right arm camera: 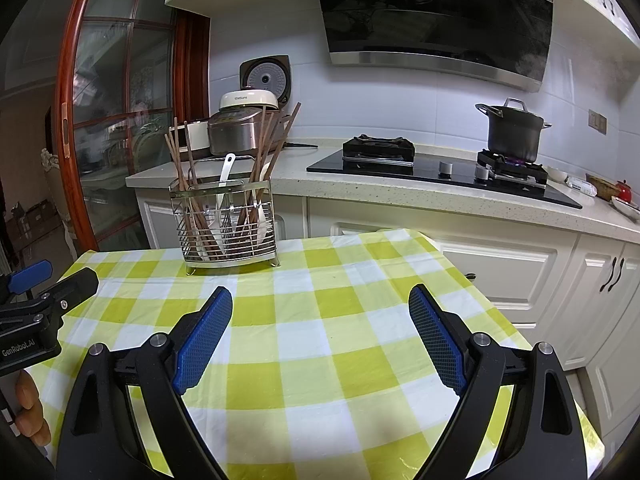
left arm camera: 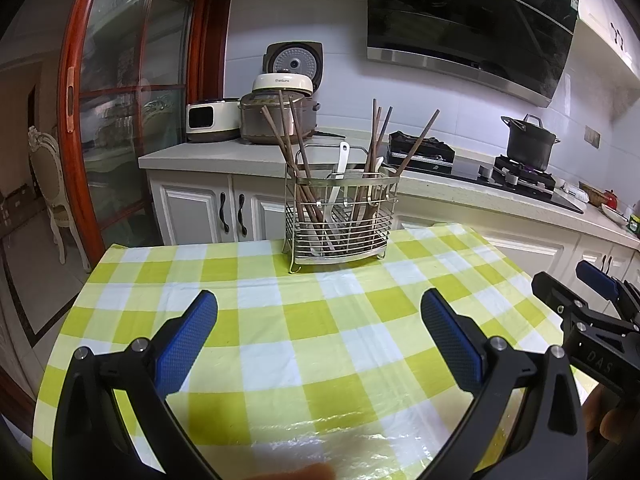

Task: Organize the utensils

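Note:
A wire utensil rack (left arm camera: 340, 236) stands at the far edge of the green checked table (left arm camera: 304, 344). It holds several brown chopsticks (left arm camera: 298, 160) and a white spoon (left arm camera: 339, 178). My left gripper (left arm camera: 319, 300) is open and empty, well short of the rack. The rack also shows in the right wrist view (right arm camera: 228, 236), far left on the table (right arm camera: 320, 344), with chopsticks (right arm camera: 276, 144) and the white spoon (right arm camera: 225, 178). My right gripper (right arm camera: 320, 296) is open and empty, to the right of the rack. Each gripper shows at the other view's edge.
Behind the table runs a white counter (right arm camera: 400, 188) with cabinets below. On it are rice cookers (left arm camera: 280, 116), a gas hob (right arm camera: 440, 168) and a black pot (right arm camera: 514, 132) over a lit flame. A range hood (right arm camera: 432, 16) hangs above. A wood-framed glass door (left arm camera: 120, 100) is at left.

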